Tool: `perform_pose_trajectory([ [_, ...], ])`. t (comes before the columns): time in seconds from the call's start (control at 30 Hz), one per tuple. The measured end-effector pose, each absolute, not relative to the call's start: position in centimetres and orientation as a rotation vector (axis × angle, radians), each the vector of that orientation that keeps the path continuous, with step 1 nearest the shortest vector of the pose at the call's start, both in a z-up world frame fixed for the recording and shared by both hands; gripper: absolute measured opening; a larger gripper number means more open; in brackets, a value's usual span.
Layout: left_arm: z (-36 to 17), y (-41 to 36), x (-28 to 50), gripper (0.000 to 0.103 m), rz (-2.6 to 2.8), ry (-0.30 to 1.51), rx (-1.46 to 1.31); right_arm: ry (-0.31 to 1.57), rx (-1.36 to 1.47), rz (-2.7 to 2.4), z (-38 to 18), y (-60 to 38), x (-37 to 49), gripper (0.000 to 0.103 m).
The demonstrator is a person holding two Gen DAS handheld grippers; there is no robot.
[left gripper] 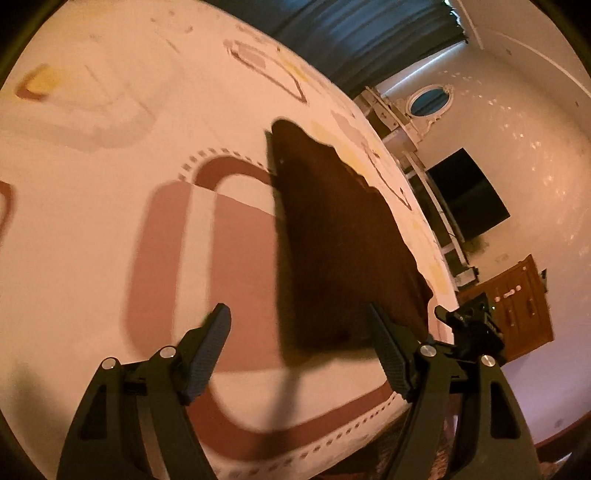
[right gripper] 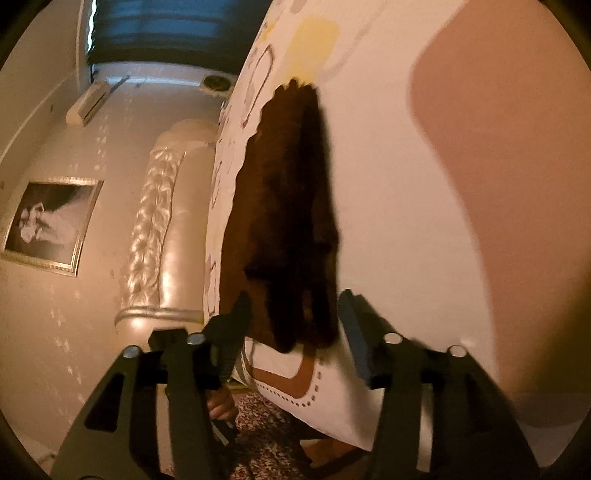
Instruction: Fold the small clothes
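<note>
A small dark brown garment (left gripper: pixel 332 243) lies flat on the patterned bedsheet (left gripper: pixel 110 229), narrowing toward its far end. My left gripper (left gripper: pixel 299 325) is open and empty just above the garment's near edge, its right finger (left gripper: pixel 388 347) over the near right corner. In the right wrist view the same garment (right gripper: pixel 288 221) runs away from me along the bed's left edge. My right gripper (right gripper: pixel 295 314) is open, its jaws either side of the garment's near end, not closed on it. The right gripper also shows in the left wrist view (left gripper: pixel 469 325).
The bed edge (left gripper: pixel 439 258) runs close along the garment's right side. Beyond it are a wooden cabinet (left gripper: pixel 517 295), a dark TV screen (left gripper: pixel 465 192) and a curtain (left gripper: pixel 362 33). A padded headboard (right gripper: pixel 162 229) and a framed picture (right gripper: pixel 51 225) show in the right wrist view.
</note>
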State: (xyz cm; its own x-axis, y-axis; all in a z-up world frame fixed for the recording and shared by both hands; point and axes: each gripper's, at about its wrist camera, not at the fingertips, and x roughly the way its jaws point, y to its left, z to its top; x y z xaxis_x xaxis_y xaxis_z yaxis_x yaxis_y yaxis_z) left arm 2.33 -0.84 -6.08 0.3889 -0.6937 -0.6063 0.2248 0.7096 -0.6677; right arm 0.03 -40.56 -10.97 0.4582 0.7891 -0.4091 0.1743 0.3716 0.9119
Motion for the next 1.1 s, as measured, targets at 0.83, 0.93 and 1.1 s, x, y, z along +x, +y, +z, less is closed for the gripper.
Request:
perform_pose_trajectory([
  [0.83, -3.2, -7.8, 0.8, 0.029, -0.492, 1.072, -0.432, 1.036, 0.916, 0.515, -7.1, -37.9, 2.6, 0.018],
  [0.93, -3.4, -8.4, -0.1, 0.029, -0.5, 1.069, -0.393, 1.06, 0.909, 0.498, -7.9, -38.3, 2.0, 0.018],
  [1.1, -4.9, -8.3, -0.6, 0.029, -0.492, 1.085, -0.376, 1.09, 0.949, 0.485, -10.2, -38.5, 0.8, 0.018],
])
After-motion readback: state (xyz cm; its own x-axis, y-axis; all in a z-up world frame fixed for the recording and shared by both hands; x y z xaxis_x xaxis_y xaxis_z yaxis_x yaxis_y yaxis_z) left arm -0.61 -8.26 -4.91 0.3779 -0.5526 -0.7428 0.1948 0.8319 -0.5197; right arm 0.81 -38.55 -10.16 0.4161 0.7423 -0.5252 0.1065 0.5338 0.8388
